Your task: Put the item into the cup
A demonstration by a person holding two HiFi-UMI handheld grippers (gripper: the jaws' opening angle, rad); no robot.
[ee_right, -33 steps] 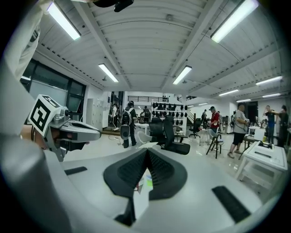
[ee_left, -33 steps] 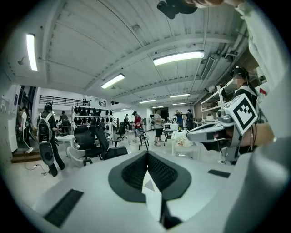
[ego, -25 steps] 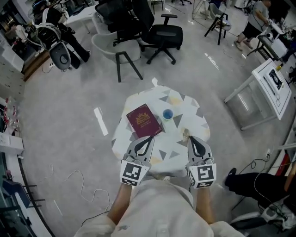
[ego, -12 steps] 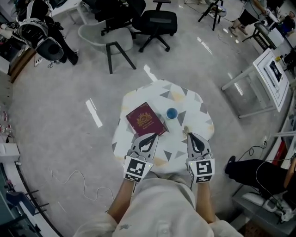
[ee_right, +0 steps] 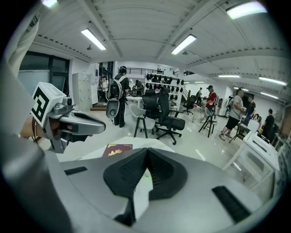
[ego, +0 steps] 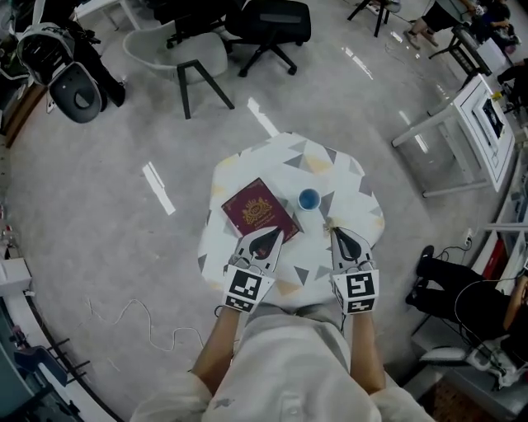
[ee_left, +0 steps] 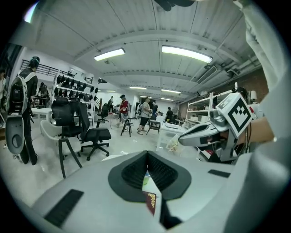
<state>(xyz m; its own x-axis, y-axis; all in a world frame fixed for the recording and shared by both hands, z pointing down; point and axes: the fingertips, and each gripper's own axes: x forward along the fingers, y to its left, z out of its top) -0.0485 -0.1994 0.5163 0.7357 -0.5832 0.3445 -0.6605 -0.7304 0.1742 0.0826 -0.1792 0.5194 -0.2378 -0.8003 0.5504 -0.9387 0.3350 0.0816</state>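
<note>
A small blue cup stands near the middle of the white patterned table. A maroon booklet with a gold crest lies to its left. My right gripper is shut on a small pale crinkled item, just short and right of the cup. The left gripper view shows that item at the right gripper's tip. My left gripper is shut on nothing, its tip over the booklet's near edge. Between its jaws a sliver of the booklet and the cup shows.
Grey floor surrounds the small table. Black office chairs and a pale chair stand beyond it. A white desk is at the right, and cables lie on the floor at the lower left. People stand far back in both gripper views.
Both grippers have moved forward over the table. The right one has carried the small item closer to the cup. The head view has shifted slightly.
</note>
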